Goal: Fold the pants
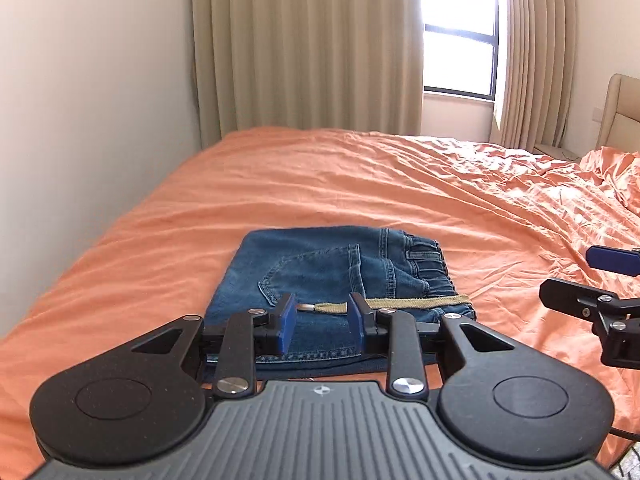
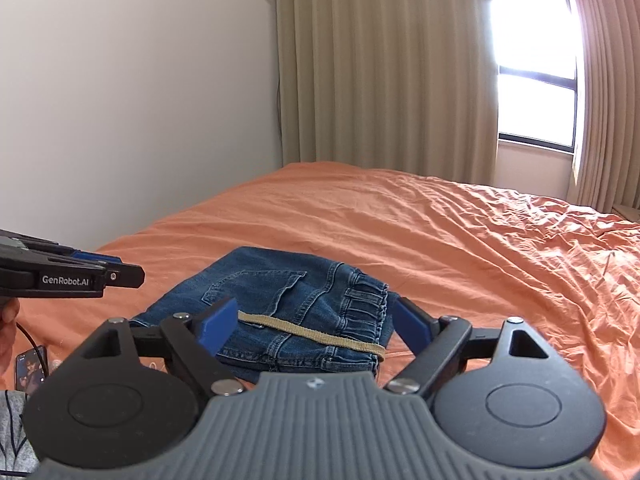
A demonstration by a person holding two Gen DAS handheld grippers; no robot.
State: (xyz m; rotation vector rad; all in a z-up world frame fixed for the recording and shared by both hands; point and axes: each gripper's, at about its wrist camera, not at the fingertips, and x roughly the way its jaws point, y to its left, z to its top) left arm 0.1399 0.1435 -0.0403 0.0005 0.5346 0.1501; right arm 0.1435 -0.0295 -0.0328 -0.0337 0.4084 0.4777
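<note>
Blue denim pants [image 1: 320, 276] lie folded into a compact rectangle on the orange bed, back pocket up, elastic waistband to the right. A tan drawstring [image 1: 416, 302] lies across the near edge. My left gripper [image 1: 322, 322] is open and empty, just above the near edge of the pants. In the right wrist view the pants [image 2: 280, 300] lie below my right gripper [image 2: 316, 326], which is wide open and empty, its blue pads on either side of the drawstring [image 2: 316, 330]. The right gripper shows in the left wrist view [image 1: 592, 284]; the left gripper shows in the right wrist view [image 2: 120, 272].
The orange sheet [image 1: 360, 184] covers the bed, wrinkled to the right. A white wall [image 1: 80, 120] runs along the left. Beige curtains [image 1: 308, 44] and a window [image 1: 460, 28] stand behind. A headboard [image 1: 620, 112] is at far right. A phone [image 2: 32, 368] lies at lower left.
</note>
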